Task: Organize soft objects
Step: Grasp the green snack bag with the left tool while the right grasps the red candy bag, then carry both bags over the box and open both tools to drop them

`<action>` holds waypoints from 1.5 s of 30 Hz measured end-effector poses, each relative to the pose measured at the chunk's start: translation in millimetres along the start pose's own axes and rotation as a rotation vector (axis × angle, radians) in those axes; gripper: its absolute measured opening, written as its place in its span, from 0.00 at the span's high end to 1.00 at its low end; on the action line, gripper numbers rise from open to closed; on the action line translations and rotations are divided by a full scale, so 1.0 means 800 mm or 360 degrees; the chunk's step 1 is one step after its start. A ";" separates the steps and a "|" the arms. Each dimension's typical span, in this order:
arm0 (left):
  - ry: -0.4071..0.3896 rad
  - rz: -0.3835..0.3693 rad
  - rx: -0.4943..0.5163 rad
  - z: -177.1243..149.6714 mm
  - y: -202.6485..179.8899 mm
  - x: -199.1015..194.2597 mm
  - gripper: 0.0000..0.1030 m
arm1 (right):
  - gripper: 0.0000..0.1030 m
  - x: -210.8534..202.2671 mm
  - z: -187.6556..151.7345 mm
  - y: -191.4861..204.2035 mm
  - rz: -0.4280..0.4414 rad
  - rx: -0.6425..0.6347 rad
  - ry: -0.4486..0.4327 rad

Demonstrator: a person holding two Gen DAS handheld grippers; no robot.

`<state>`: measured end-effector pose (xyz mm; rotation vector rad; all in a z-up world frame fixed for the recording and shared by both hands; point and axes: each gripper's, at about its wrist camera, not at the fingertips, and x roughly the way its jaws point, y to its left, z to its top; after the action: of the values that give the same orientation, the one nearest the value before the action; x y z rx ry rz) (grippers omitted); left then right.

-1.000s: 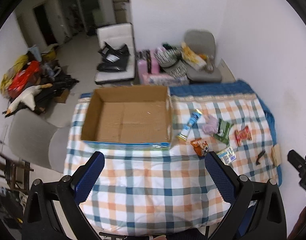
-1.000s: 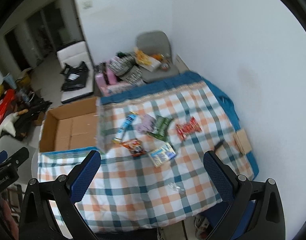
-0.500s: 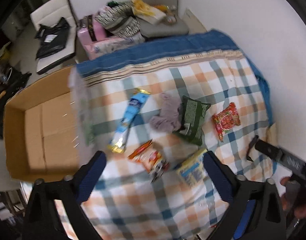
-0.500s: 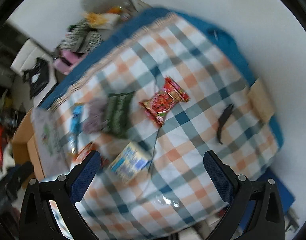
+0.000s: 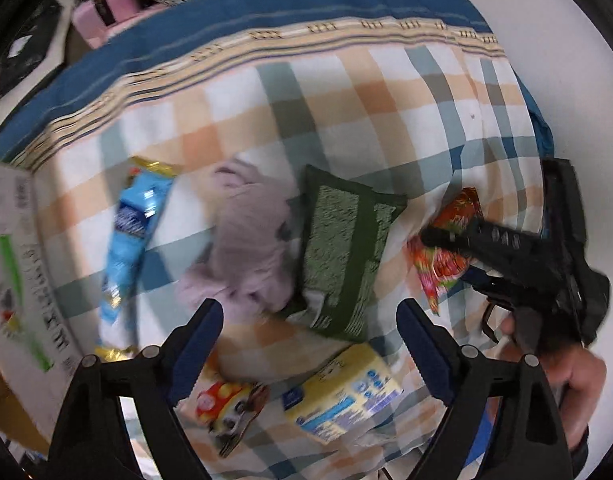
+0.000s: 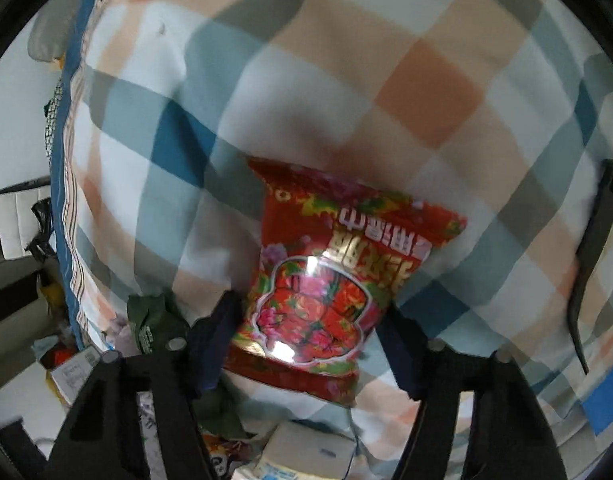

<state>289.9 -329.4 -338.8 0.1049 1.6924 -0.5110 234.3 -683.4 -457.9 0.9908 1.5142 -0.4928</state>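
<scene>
On the plaid cloth (image 5: pixel 346 120) lie a mauve soft cloth (image 5: pixel 250 240), a green packet (image 5: pixel 342 248), a blue wrapper (image 5: pixel 132 232), a mushroom-print packet (image 5: pixel 226 408), a yellow-blue pack (image 5: pixel 342 396) and a red snack packet (image 6: pixel 326 280). My left gripper (image 5: pixel 308 336) is open, just above the mauve cloth and green packet. My right gripper (image 6: pixel 310 340) is open with its fingers on either side of the red packet's near end; it also shows in the left wrist view (image 5: pixel 430 236), its tip at the red packet (image 5: pixel 446 256).
The cardboard box wall (image 5: pixel 14 264) stands at the left edge. A black strip (image 6: pixel 590 264) lies on the cloth right of the red packet. A blue blanket border (image 5: pixel 266 4) runs along the far side, with bags (image 5: pixel 106 12) beyond it.
Both grippers have dropped closer to the cloth. The left moved over the mauve cloth and green packet. The right closed in until the red packet sits between its fingers.
</scene>
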 end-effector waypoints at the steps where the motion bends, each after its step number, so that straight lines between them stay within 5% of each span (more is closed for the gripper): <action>1: 0.0020 -0.0010 0.0022 0.006 -0.005 0.007 0.14 | 0.47 0.002 0.002 0.003 -0.0048 -0.0055 0.0023; 6: 0.0085 0.0029 0.0131 0.031 -0.031 0.038 0.14 | 0.50 0.002 -0.025 -0.002 -0.0185 -0.0260 0.0103; 9: 0.0122 0.0056 0.0216 0.040 -0.052 0.054 0.35 | 0.50 0.002 -0.035 0.001 -0.0234 -0.0328 0.0095; 14: 0.0217 0.0274 0.0318 0.045 -0.063 0.093 0.38 | 0.50 0.007 -0.046 0.011 -0.0236 -0.0347 0.0111; 15: 0.0230 0.0284 0.0314 0.043 -0.058 0.098 0.52 | 0.50 0.010 -0.048 0.013 -0.0239 -0.0350 0.0112; 19: 0.0190 0.0244 0.0266 0.032 -0.040 0.096 0.64 | 0.51 0.012 -0.066 0.022 -0.0267 -0.0387 0.0101; 28: 0.0116 0.0264 0.0255 0.019 -0.058 0.096 0.67 | 0.52 0.032 -0.114 0.059 -0.0392 -0.0519 0.0081; 36: -0.0109 0.0165 0.0153 -0.054 -0.033 -0.003 0.68 | 0.54 -0.011 -0.224 0.095 -0.0254 -0.0604 -0.0081; 45: -0.0383 0.0049 -0.0014 -0.134 0.034 -0.151 0.68 | 0.54 -0.075 -0.409 0.192 -0.0049 -0.0968 -0.0168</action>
<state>224.8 -237.6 -220.1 0.0602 1.4560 -0.4738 161.4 -362.5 -297.4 0.4590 1.4564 -0.0842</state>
